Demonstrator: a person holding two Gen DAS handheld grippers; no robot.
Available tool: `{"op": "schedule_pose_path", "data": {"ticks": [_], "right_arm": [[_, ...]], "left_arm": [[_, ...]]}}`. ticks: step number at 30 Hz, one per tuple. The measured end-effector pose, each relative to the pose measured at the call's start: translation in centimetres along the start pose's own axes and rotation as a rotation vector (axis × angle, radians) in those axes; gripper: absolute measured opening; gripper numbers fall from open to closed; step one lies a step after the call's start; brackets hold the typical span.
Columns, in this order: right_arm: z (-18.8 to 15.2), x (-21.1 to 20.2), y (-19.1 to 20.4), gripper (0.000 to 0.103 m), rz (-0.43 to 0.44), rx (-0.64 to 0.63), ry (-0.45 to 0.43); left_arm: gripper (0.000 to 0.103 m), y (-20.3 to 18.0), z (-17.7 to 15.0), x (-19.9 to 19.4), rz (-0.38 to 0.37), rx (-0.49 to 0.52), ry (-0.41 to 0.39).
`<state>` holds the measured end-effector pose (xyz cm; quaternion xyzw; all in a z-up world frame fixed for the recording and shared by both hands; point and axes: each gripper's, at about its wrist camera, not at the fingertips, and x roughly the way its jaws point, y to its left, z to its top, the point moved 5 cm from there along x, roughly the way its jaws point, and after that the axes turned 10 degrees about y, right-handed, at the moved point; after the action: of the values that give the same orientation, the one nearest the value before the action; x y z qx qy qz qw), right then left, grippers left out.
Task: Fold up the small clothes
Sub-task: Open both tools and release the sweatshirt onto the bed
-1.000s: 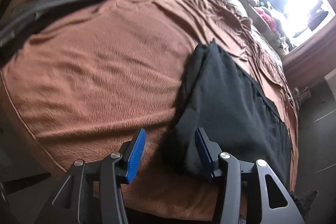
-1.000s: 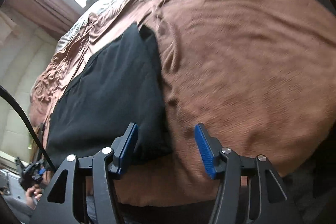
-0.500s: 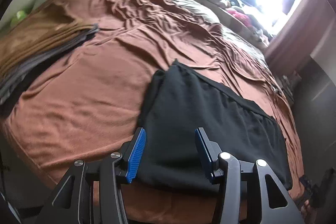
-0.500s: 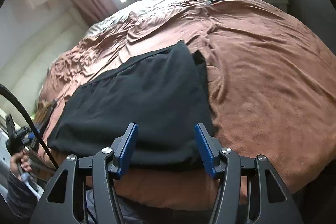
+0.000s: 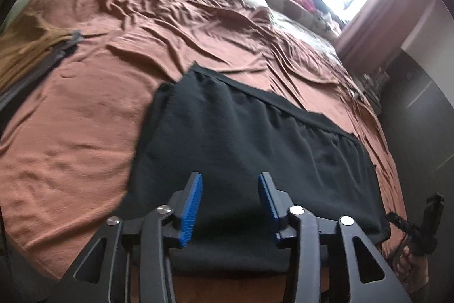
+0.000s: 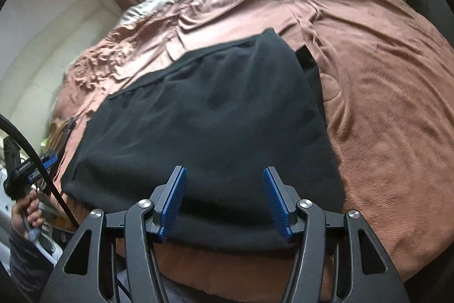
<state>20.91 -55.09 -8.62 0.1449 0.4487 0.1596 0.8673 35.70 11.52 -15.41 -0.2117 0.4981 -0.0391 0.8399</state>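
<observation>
Left gripper [image 5: 230,196] jaws closing empty; right gripper [image 6: 224,193] agape.

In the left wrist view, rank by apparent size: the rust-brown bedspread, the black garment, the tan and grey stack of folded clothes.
1. Rust-brown bedspread, fills most of the frame.
2. Black garment, lying flat on it.
3. Tan and grey stack of folded clothes, smallest, though cut off at the left edge and farther away, so its true size is unsure.

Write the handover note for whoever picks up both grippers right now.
Left gripper: jaws have just been closing, still apart, nothing between them; it hangs above the black garment.
Right gripper: open, empty, above the same garment's near edge.
Garment lies flat on the brown bedspread, waistband on the far side. A pile of clothes sits at the bed's left edge.
Done: garment spread out.
Left: fold it, probably from the near edge.
</observation>
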Motion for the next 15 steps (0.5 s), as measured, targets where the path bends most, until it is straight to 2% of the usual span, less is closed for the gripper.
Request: {"op": "schedule_pose_path", "data": {"ticks": [6, 10, 13, 15], "right_arm": [[0.8, 2.4, 1.3, 0.054, -0.021, -0.021, 0.033], [0.5, 3.9, 0.7, 0.053, -0.029, 0.007, 0.073], [0.4, 4.5, 0.5, 0.053, -0.031, 0.013, 0.081], [0.5, 4.7, 0.7, 0.053, -0.032, 0.01, 0.082]], "left_arm": [[0.033, -2.3, 0.4, 2.8, -0.003, 0.08, 0.074], [0.028, -4.2, -0.4, 5.2, -0.051, 0.126, 0.148], [0.028, -5.4, -1.1, 7.3, -0.01, 0.186, 0.19], [0.028, -5.2, -1.2, 8.7, 0.012, 0.175, 0.217]]}}
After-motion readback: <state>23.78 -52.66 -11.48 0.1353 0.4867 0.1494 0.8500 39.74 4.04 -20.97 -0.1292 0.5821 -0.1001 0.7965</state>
